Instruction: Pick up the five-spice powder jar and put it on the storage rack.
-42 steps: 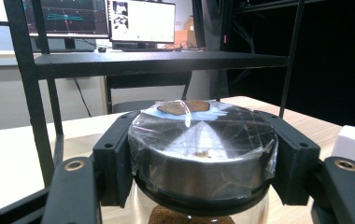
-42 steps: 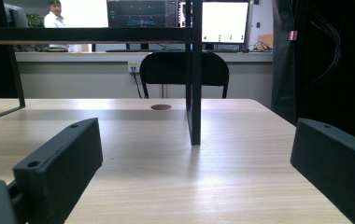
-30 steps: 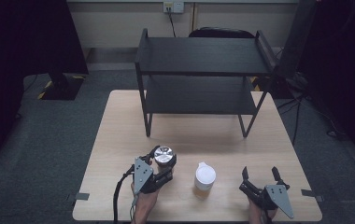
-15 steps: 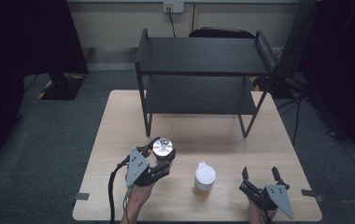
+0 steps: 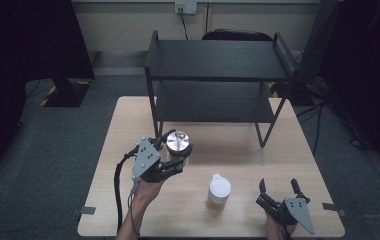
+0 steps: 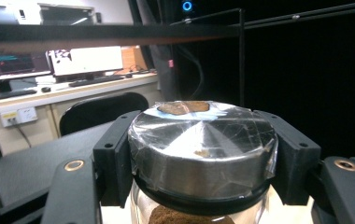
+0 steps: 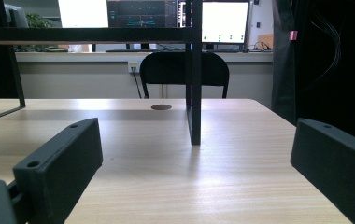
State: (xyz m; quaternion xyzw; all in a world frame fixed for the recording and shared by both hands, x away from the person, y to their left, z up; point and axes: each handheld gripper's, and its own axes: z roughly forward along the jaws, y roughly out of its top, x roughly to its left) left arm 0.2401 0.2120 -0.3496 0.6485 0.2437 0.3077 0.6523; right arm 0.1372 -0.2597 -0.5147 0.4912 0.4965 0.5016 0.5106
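Firmly clamped: left fingers (image 6: 115, 158) on jar lid (image 6: 202, 140).

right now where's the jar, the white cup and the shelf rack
jar (image 5: 177, 141): high view, on its metal lid, held in the left gripper
white cup (image 5: 219, 187): high view, on its top
shelf rack (image 5: 218, 57): high view, on its upper shelf board

High cam looks forward and down over my desk (image 5: 128, 150). My left claw (image 6: 203, 154) cam sits tight on the jar lid (image 6: 202, 140); right cam skims the desk. All share the black shelf rack (image 5: 218, 60).
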